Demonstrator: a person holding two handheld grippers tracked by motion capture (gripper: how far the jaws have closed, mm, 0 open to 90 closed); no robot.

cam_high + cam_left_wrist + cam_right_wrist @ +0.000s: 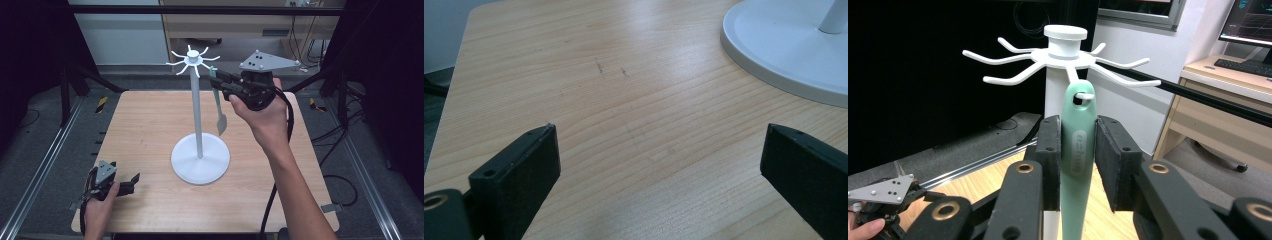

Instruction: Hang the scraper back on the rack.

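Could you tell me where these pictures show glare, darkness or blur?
High view: dark surroundings, evenly lit table, soft overall. Left gripper view: pale sheen across the wood, and the near fingers are slightly soft. Right gripper view: black background at left, a sharp green utensil handle, and a bright rack.

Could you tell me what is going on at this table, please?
A person is hanging a green utensil on a white hook stand. The right hand-held gripper has the handle between its jaws, and the handle's hole sits over one hook. The left hand-held gripper rests open and empty near the table edge.
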